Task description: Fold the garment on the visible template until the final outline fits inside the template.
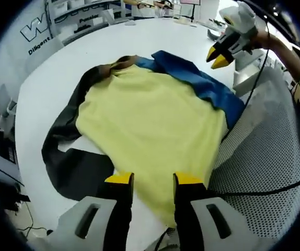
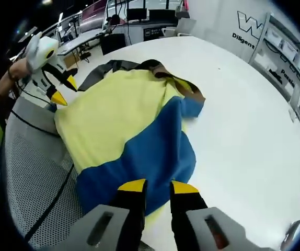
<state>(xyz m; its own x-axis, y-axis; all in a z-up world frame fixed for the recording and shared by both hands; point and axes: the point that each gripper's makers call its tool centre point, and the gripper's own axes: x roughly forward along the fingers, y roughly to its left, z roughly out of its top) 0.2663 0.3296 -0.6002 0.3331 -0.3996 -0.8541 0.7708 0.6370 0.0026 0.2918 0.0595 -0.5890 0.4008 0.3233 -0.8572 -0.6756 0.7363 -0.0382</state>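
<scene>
A garment lies spread on the white table (image 1: 160, 36): yellow body (image 1: 150, 120), dark grey sleeve (image 1: 66, 151) and blue sleeve (image 1: 212, 86). Its near hem hangs over the table edge. My left gripper (image 1: 153, 180) hovers open just over that yellow hem; it also shows at the garment's edge (image 2: 65, 90), its jaws apart. In the right gripper view the yellow body (image 2: 113, 115) has the blue sleeve (image 2: 150, 151) folded across it. My right gripper (image 2: 158, 186) stands over the blue sleeve's end, jaws a little apart, holding nothing. It hangs above the blue sleeve (image 1: 218, 57).
A grey perforated surface (image 1: 265, 157) borders the table's near edge (image 2: 30, 178), with black cables (image 2: 56, 198) lying across it. Shelves and a lettered wall (image 1: 40, 31) stand behind the table. Bare white table (image 2: 244, 120) lies beside the garment.
</scene>
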